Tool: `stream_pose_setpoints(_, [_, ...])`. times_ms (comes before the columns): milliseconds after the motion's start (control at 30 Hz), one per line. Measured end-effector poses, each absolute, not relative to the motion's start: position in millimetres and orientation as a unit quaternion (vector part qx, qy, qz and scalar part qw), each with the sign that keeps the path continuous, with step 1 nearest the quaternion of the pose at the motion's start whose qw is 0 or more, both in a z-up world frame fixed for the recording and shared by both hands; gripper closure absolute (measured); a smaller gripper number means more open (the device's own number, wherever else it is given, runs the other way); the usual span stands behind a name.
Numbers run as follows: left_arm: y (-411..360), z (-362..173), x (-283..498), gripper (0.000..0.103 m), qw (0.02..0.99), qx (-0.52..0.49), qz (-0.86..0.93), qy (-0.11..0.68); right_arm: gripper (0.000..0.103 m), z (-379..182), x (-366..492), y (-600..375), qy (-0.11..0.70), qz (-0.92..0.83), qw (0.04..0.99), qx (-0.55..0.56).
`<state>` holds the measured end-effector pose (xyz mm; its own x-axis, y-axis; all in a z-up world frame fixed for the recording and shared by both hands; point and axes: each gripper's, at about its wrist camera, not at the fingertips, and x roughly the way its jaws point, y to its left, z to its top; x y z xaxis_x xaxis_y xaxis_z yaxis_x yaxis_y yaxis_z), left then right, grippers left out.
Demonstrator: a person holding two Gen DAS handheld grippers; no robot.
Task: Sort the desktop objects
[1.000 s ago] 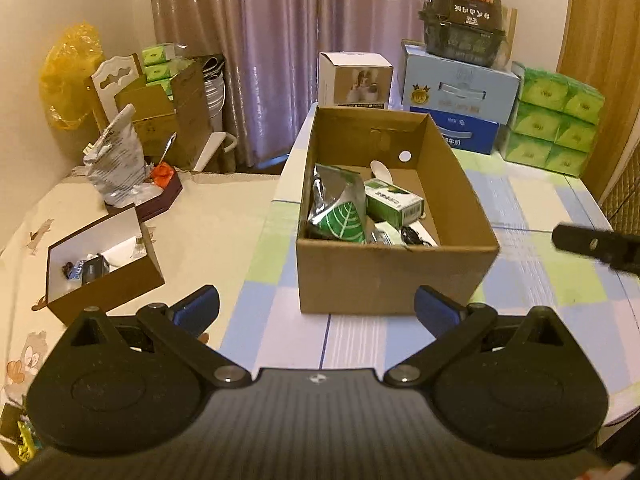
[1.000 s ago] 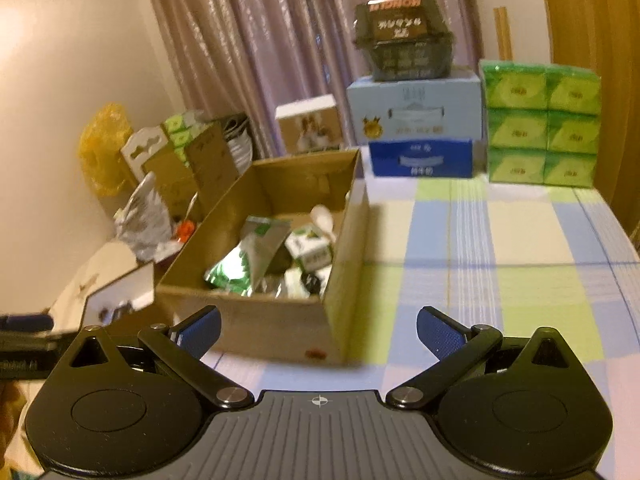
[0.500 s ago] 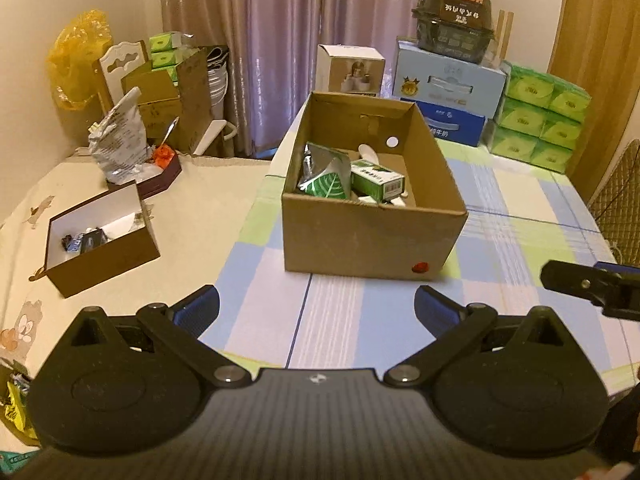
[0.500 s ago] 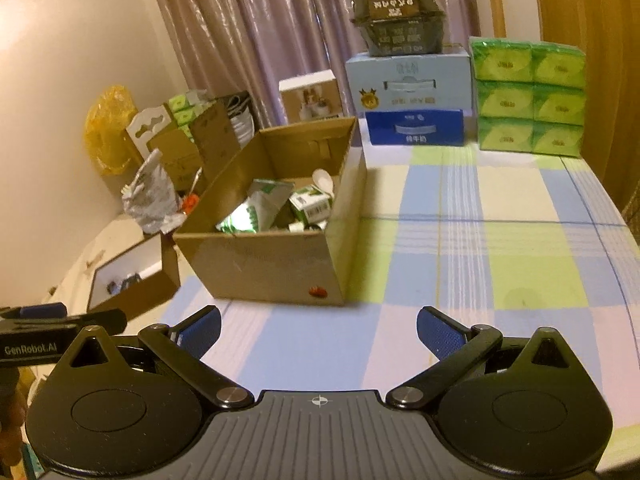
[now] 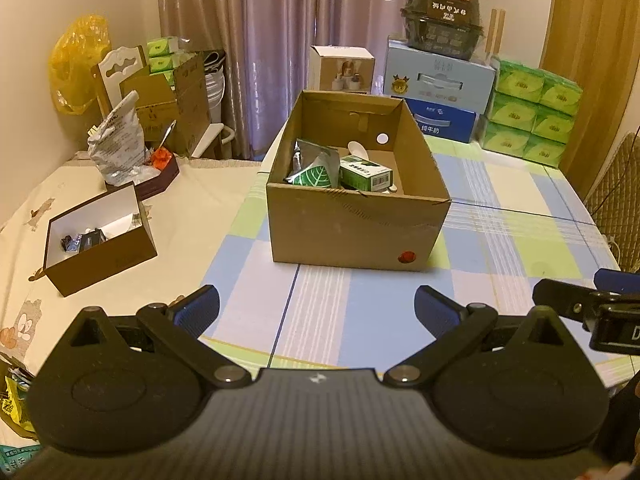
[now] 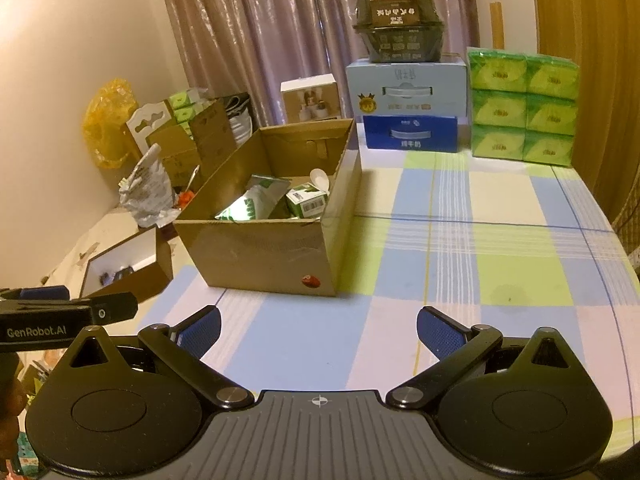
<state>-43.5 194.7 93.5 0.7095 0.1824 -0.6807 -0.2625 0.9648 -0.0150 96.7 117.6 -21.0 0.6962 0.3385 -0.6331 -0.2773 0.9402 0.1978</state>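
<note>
Grippers: left hand-held gripper [image 5: 316, 306] and right hand-held gripper [image 6: 318, 328] both wide open, empty | change: pulled back from cardboard box [image 5: 356, 226] since a second ago | box: mid tabletop [image 6: 520, 280], pouch [image 5: 312, 172] and carton [image 5: 366, 176] inside | guess: sorting's wrapping up

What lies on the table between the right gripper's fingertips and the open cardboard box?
Nothing: in the right wrist view only bare checked tablecloth lies between the open right gripper and the cardboard box.
</note>
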Motion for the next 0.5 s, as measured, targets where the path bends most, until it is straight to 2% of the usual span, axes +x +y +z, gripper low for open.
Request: stream_pose_setpoints(500, [189.5, 89.9, -46.8, 0.001, 0.923, -0.067, 0.112, 0.363, 0.002, -24.5, 95.0, 117.7, 0.357, 0.164, 0.919, 0.043])
